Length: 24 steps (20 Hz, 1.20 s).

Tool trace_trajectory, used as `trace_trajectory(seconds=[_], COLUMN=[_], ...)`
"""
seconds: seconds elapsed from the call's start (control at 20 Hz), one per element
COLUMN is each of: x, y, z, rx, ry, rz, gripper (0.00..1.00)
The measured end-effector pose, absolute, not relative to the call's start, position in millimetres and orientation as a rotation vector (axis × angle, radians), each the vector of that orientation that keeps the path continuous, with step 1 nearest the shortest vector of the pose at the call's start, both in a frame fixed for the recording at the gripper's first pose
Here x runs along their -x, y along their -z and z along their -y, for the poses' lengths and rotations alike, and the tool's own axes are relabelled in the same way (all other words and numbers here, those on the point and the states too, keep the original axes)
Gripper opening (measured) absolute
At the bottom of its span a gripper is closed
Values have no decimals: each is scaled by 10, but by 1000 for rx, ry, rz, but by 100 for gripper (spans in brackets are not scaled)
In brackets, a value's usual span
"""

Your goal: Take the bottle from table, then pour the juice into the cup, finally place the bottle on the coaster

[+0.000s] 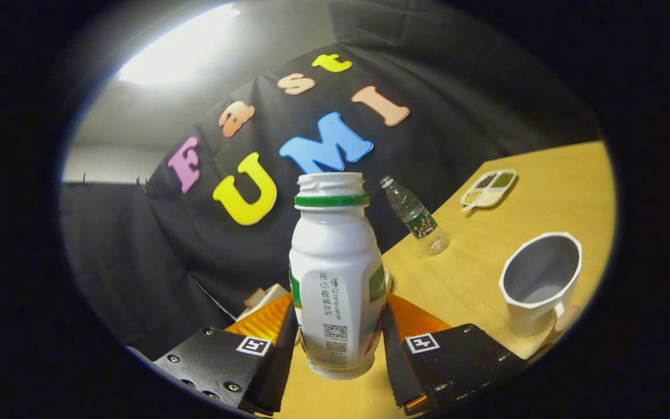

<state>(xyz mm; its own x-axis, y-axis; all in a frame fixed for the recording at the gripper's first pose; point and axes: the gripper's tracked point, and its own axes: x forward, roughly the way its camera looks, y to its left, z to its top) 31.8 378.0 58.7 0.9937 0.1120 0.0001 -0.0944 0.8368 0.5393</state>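
A white plastic bottle (336, 273) with a green neck ring and no cap stands between my fingers, and my gripper (339, 337) is shut on its lower body. The whole scene is tilted, so the bottle seems lifted off the wooden table (544, 192). A white mug-shaped cup (538, 282), with nothing visible inside, stands on the table to the right of the fingers. A round tan coaster edge (567, 319) peeks out from beside the cup's base.
A clear water bottle (416, 216) with a green label stands farther back on the table. A small divided dish (489, 187) with dark and green contents sits near the far edge. A pale object (265, 297) lies behind the left finger.
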Motion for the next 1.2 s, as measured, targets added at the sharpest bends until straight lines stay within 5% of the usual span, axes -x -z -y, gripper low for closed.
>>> trace_trajectory(seconds=[0.45,1.2], x=[-823,-1128], y=[-187,162], z=[-4079,-3860], rx=[27,6], ry=[-30,9], rz=[-86,-141], gripper=[69,70])
